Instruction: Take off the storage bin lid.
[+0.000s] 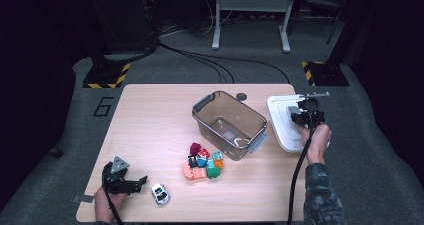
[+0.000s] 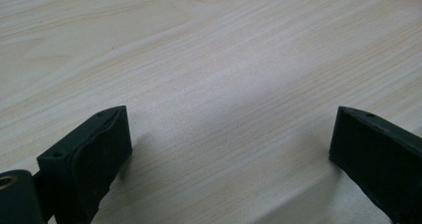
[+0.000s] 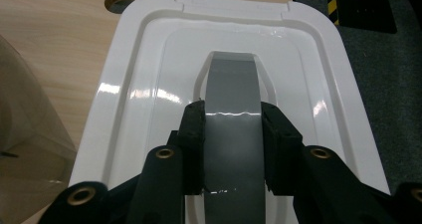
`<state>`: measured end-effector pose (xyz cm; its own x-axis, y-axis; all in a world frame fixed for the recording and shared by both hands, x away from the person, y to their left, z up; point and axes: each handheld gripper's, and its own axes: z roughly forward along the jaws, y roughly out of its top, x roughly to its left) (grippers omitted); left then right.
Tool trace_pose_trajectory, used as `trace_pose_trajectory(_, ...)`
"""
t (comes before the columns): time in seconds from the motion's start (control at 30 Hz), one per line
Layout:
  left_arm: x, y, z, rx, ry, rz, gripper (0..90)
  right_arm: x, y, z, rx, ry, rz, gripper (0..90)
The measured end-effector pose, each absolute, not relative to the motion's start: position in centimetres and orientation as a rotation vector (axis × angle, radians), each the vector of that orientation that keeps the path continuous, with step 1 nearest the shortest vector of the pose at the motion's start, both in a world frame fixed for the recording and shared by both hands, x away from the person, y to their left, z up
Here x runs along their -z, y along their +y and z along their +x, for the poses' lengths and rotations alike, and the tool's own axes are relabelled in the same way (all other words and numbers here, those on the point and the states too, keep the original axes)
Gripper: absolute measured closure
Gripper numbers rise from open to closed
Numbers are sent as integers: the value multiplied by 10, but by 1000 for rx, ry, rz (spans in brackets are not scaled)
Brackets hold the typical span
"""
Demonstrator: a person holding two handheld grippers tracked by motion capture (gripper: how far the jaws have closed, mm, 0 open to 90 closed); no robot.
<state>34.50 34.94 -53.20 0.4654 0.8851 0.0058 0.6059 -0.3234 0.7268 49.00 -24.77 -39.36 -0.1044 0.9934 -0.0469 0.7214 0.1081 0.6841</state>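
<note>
Here, right hand-held gripper (image 3: 233, 149) clamped on lid's grey handle (image 3: 233, 84)

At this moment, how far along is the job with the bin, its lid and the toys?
Done: nothing is packed; the clear bin is empty. In hand: the right gripper is shut on the grey handle of the white lid beside the bin. Left: the toy bricks and toy car lie on the table; the left gripper is open.

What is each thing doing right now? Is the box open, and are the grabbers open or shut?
Box: open, empty.
Lid: off, flat on table.
Lid handle: clamped.
Right gripper: shut on handle.
Left gripper: open, empty.
Toy car: on its wheels.
Blocks: heaped beside box.
</note>
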Motion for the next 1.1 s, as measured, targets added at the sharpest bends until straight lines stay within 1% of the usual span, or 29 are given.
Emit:
trace_pose_trajectory(0.57, 532, 349, 345, -544, 1235, 2049, 28, 451, -239, 495, -646, 1879, 1762, 668)
trace_pose_trajectory(1.1, 532, 349, 345, -541, 1235, 2051, 28, 480, -230, 498, -599, 1865, 1766, 666)
